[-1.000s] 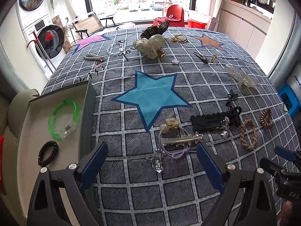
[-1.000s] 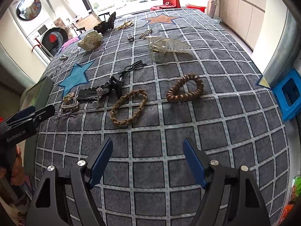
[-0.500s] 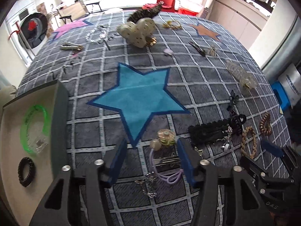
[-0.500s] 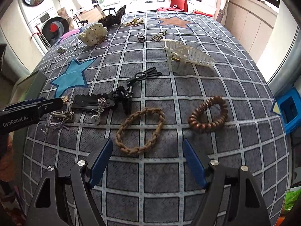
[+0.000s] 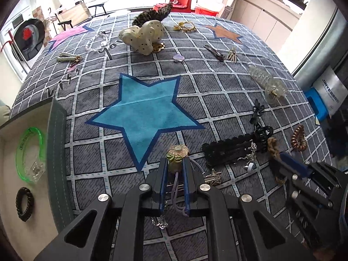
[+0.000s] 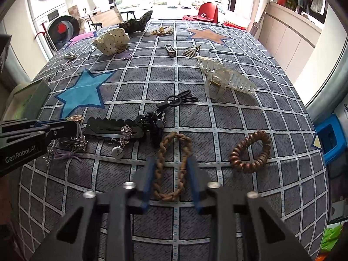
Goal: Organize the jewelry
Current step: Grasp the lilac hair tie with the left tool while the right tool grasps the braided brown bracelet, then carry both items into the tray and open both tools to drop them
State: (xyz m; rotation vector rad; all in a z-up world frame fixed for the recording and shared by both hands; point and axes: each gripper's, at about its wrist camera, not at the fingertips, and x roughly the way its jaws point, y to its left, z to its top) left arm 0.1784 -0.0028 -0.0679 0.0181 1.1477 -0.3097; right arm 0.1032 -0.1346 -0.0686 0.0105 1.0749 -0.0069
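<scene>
**A:** Two hand-held grippers work the star-patterned quilt (image 5: pixel 152 117) at once. Which is on what?

**B:** The left gripper (image 5: pixel 175 169) is closing on the lilac hair tie with the flower charm (image 5: pixel 177 152): its blue pads press the charm's stem from both sides, the cords trailing back between them. The right gripper (image 6: pixel 171 174) is closing around the tan braided bracelet (image 6: pixel 171 165), squeezing the loop narrow between its pads.

**A:** How does each piece lie from its gripper?

**B:** Both run lengthwise, straight ahead along the fingers. The bracelet's long axis points away from the right gripper; its far end reaches toward the black claw clip (image 6: pixel 152 124).

**A:** And the destination?

**B:** Probably the beige tray (image 5: pixel 13 156) at the quilt's left edge, already holding a green bangle (image 5: pixel 30 152) and a dark coil tie (image 5: pixel 24 203). It sits just beside the left gripper; the right one is well apart from it, with the left in between.

**A:** So who goes first?

**B:** The left, likely, swinging sideways over the tray's grey wall (image 5: pixel 57 165).
</scene>
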